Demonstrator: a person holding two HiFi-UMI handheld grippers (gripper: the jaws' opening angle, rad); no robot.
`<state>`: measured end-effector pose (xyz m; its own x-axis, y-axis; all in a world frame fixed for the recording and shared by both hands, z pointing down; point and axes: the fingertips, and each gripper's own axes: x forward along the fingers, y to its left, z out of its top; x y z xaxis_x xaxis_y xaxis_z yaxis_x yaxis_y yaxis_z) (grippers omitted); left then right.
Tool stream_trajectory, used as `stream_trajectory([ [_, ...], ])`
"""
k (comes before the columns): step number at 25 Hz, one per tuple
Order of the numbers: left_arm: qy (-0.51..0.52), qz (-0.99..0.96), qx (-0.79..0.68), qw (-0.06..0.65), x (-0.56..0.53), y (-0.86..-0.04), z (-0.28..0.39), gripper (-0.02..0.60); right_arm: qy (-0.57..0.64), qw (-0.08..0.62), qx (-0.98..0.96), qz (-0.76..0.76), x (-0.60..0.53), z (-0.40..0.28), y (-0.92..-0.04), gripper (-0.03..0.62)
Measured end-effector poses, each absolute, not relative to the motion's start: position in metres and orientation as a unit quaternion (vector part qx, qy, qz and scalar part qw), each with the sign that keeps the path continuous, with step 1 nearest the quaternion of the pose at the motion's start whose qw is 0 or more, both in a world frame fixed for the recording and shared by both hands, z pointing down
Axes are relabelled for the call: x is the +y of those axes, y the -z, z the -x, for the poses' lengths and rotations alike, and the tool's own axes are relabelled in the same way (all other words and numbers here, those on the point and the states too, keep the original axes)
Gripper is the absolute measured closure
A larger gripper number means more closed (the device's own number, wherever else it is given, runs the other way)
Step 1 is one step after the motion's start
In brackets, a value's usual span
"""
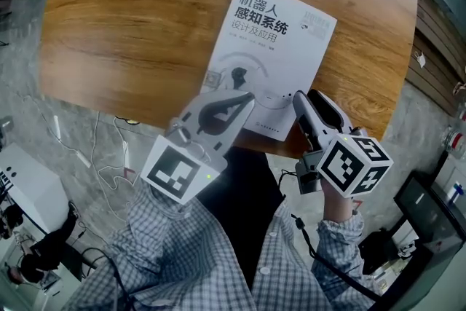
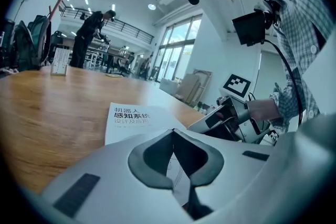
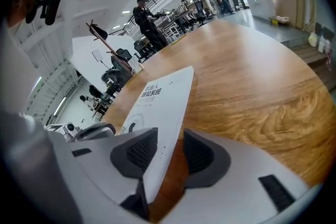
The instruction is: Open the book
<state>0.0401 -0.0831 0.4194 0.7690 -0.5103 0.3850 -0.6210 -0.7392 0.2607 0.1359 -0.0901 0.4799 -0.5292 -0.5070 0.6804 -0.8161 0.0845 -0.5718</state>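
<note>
**Left gripper shut over the cover, right gripper open round the book's near corner**

Left gripper (image 1: pixel 249 95) has its jaws together, the tips meeting in a seam. It lies flat and low over the lower part of the book (image 1: pixel 273 62). In the left gripper view a narrow wedge behind the joined tips shows white printed paper of the cover. Whether the tips press on the cover I cannot tell.

Right gripper (image 1: pixel 297 97) has its jaws apart, with the book's near right edge between them. In the right gripper view one pad (image 3: pixel 137 152) sits close over the white cover. Bare wood shows between the book's edge and the other pad (image 3: pixel 200 153), so that pad stands clear and nothing is clamped.

The book is closed and lies front cover up. The cover is white, with dark Chinese title characters near its far edge, a small grey block at the far right corner and a grey drawing lower down. It is turned at a slant, and its near edge lies close to the near rim of the surface (image 1: pixel 131 25), a round top of brown wood grain. The book sits on the right half of this top, and both grippers reach in from the near side at its lower end.

Each gripper carries a cube with black and white square markers, the left cube (image 1: pixel 178 175) and the right cube (image 1: pixel 354 164). Checked sleeves (image 1: pixel 167 251) show behind them. Thin cables (image 1: pixel 87 149) lie on the grey floor to the left. Far off in the hall a person in dark clothes (image 2: pixel 89 29) stands at a bench.
</note>
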Motion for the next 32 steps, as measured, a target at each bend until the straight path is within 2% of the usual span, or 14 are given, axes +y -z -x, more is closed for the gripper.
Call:
stream_trajectory([
  [3,-0.15,-0.922,-0.304,0.185,-0.082,-0.42,-0.04,0.575,-0.515,0.158,-0.718,-0.44,-0.09,-0.133,-0.481,0.445],
  [10,-0.136,-0.931,-0.287,0.177,-0.078,-0.416,-0.045,0.575,-0.564,0.115,-0.689,-0.44,-0.089,-0.138,-0.483,0.545],
  [14,-0.186,-0.935,-0.262,0.149,-0.067,-0.421,-0.049,0.575,-0.579,0.088,-0.678,-0.444,-0.089,-0.138,-0.48,0.553],
  [26,-0.238,-0.946,-0.208,0.069,-0.035,-0.414,-0.075,0.569,-0.578,0.071,-0.679,-0.448,-0.09,-0.137,-0.459,0.559],
  [32,-0.31,-0.939,-0.149,-0.001,-0.003,-0.419,-0.09,0.425,-0.586,0.051,-0.673,-0.448,-0.09,-0.137,-0.449,0.562],
])
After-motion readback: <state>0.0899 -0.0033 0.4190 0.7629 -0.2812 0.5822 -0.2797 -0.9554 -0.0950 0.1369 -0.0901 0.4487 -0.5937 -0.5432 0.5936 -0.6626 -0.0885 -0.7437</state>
